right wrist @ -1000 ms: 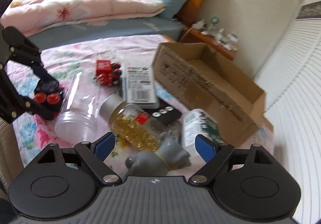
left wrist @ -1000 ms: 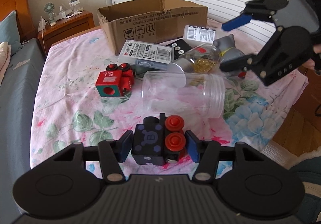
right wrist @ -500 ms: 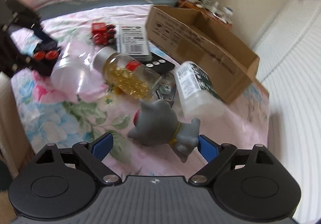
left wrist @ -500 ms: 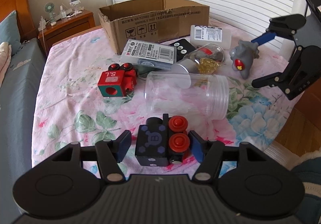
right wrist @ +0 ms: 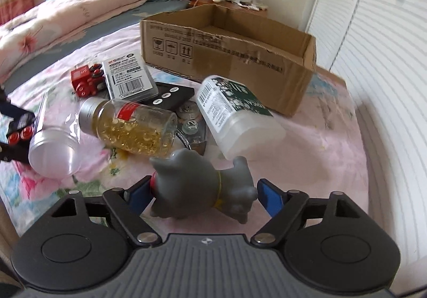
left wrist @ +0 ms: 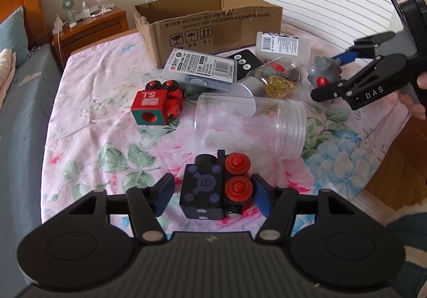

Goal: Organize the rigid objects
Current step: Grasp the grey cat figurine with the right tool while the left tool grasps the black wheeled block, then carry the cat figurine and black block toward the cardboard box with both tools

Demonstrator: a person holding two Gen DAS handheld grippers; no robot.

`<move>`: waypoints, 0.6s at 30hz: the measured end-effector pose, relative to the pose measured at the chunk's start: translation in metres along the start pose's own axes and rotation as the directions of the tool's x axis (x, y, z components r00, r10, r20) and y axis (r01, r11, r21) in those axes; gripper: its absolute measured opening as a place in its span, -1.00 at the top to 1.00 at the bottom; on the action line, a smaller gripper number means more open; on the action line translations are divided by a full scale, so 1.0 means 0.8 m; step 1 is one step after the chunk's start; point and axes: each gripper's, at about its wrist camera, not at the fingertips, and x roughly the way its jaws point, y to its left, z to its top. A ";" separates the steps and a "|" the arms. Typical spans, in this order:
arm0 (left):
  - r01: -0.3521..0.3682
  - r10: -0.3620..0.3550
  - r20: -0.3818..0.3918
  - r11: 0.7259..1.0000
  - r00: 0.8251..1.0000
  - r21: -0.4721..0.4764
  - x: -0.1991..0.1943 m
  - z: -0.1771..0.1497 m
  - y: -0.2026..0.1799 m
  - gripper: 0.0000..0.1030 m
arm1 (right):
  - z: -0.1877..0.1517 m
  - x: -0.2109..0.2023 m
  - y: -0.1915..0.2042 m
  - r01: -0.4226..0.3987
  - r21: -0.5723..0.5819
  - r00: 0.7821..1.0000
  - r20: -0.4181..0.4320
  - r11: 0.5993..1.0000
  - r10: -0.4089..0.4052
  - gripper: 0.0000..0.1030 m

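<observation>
A black toy train block with red wheels lies on the pink floral cloth between the fingers of my left gripper. That gripper is open, with a clear gap at its left pad. A grey rubber animal toy lies between the blue pads of my right gripper, whose jaws are closing. The left pad is at the toy's red nose and the right pad stands just off its leg. The left wrist view shows the right gripper around the grey toy at the right. An open cardboard box stands behind.
Between the grippers lie a clear plastic jar, a capsule bottle, a white bottle, a black remote, a grey barcoded case and a red toy train. The table edge and wood floor are at the right, a bed at the left.
My left gripper let go of the black toy train and stayed in place. My right gripper came down over the grey toy, rolled, and its jaws narrowed around it.
</observation>
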 end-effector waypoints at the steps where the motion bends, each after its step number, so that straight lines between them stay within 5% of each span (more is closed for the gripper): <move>1: 0.003 -0.003 -0.003 1.000 1.000 -0.007 0.000 0.001 0.001 -0.24 | -0.001 0.000 0.000 0.001 0.008 1.000 0.002 1.000 -0.001 -0.62; 5: 0.009 -0.009 -0.002 1.000 1.000 -0.002 0.002 0.002 -0.001 -0.20 | -0.001 -0.001 0.004 0.010 0.038 1.000 -0.003 0.999 -0.010 -0.53; 8: 0.036 -0.036 -0.006 0.999 0.999 -0.015 0.003 0.005 0.002 0.05 | 0.000 -0.002 0.005 0.022 0.048 1.000 -0.011 0.999 -0.021 -0.51; 18: 0.009 -0.009 -0.016 1.000 1.000 0.003 -0.011 0.014 0.010 0.05 | 0.009 -0.020 -0.004 0.032 0.054 0.999 -0.008 0.998 -0.031 -0.51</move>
